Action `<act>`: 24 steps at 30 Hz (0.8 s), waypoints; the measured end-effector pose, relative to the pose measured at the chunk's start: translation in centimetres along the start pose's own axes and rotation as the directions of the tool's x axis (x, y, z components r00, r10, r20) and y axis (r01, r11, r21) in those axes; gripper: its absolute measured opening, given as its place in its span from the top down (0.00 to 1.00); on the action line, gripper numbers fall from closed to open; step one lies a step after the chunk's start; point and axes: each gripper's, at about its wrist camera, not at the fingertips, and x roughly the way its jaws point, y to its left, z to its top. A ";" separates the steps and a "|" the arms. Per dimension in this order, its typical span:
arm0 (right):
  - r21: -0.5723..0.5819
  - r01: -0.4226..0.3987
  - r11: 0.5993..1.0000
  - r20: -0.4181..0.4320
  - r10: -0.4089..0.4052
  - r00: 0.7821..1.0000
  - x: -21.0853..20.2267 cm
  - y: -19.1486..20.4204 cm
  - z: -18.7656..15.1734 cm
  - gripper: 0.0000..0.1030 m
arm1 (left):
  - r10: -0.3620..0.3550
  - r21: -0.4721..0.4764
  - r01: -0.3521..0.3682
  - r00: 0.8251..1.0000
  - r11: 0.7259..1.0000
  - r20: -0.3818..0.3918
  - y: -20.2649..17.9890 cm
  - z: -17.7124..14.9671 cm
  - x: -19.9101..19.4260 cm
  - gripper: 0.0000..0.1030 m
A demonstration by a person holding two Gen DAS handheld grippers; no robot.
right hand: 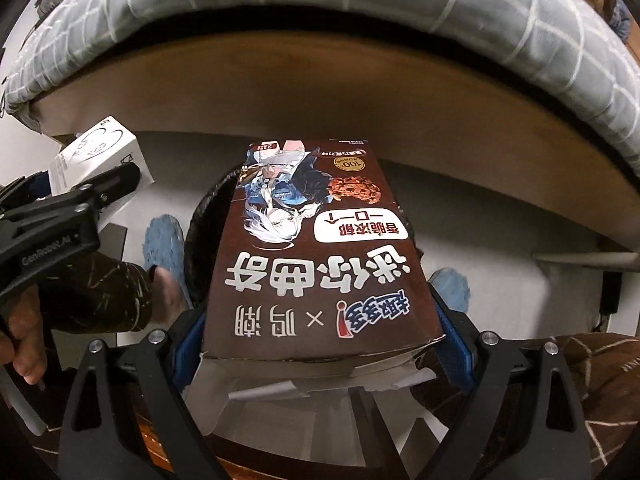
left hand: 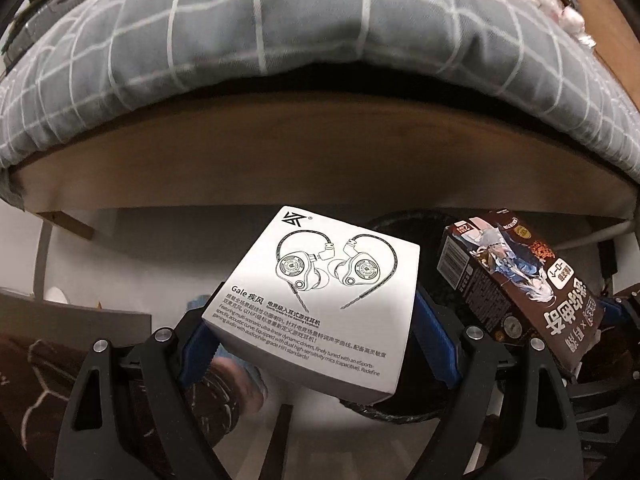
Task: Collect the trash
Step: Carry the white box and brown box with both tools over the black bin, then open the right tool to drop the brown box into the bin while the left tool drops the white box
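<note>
My left gripper (left hand: 316, 344) clamps a white earphone box (left hand: 316, 300) and my right gripper (right hand: 324, 344) clamps a brown cookie box (right hand: 316, 264), both above the black-lined bin (right hand: 204, 232).

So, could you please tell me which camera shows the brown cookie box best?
The right wrist view: the brown cookie box fills the centre, front face fully visible. The left wrist view shows it only obliquely, at the right edge.
</note>
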 end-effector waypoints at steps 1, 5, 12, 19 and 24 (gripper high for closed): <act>0.001 0.002 1.000 -0.007 -0.002 1.000 0.3 0.1 0.1 0.14 | 0.004 0.003 -0.004 1.000 1.000 -0.007 0.0 -0.2 0.3 0.19; 0.006 -0.002 1.000 -0.021 0.003 1.000 1.4 0.3 1.0 0.14 | 0.005 0.007 -0.004 0.999 1.000 -0.034 -0.4 -0.6 0.9 0.19; 0.014 -0.013 1.000 -0.031 0.013 0.999 2.0 -0.2 2.2 0.13 | 0.005 -0.005 -0.005 0.999 1.000 -0.041 -0.2 -0.6 1.2 0.19; 0.049 -0.007 0.999 -0.005 0.007 1.000 1.5 -0.7 1.8 0.07 | -0.002 -0.018 0.001 0.999 1.000 -0.047 0.3 -0.4 1.5 0.19; 0.091 -0.003 0.996 0.031 0.000 1.000 0.6 -1.9 1.7 0.07 | -0.012 -0.005 0.012 0.999 1.000 -0.039 -0.3 -0.4 1.3 0.19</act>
